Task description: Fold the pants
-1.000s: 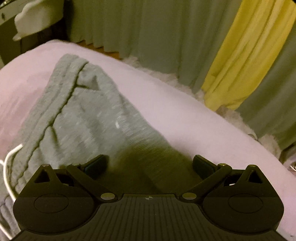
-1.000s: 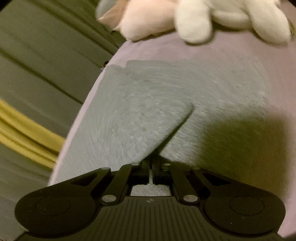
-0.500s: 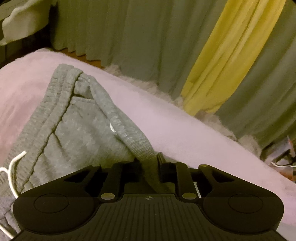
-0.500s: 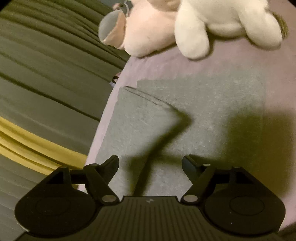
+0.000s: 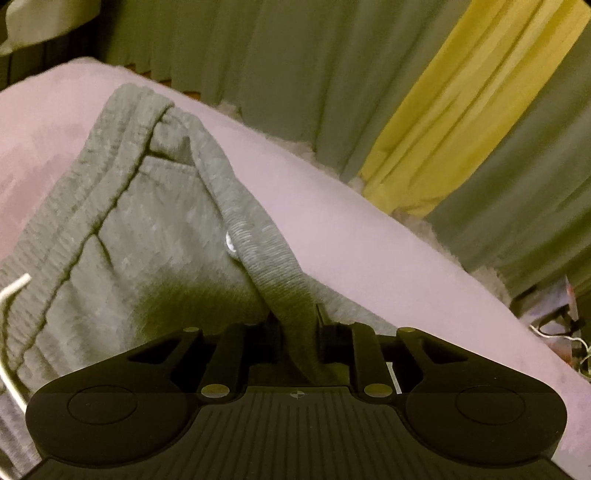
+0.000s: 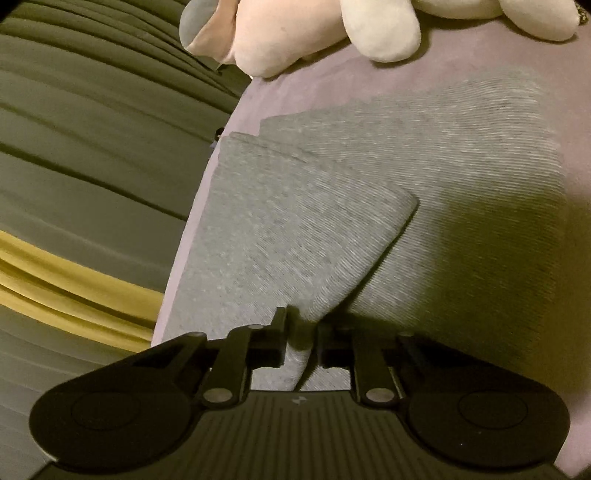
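Grey sweatpants point(image 5: 147, 229) lie on a pinkish bed point(image 5: 351, 221), waistband end toward the far left, with a white drawstring point(image 5: 11, 295) at the left edge. My left gripper point(image 5: 295, 321) is shut on a raised ridge of the pants' side edge, which runs up from the jaws toward the waistband. In the right wrist view the leg end of the pants point(image 6: 295, 236) lies with one layer folded over another. My right gripper point(image 6: 301, 332) has its jaws closing, with a pinched fold of that grey fabric pressed between the pads.
White and pink plush toys point(image 6: 380, 33) sit on the bed just beyond the pant legs. Green curtains point(image 5: 295, 55) with a yellow panel point(image 5: 461, 110) hang past the bed's edge. Cables point(image 5: 561, 332) lie on the floor at the right.
The left gripper went from wide open over the pants to shut on the side edge. The right gripper opened, shifted along the leg fabric, then closed on a fold again.
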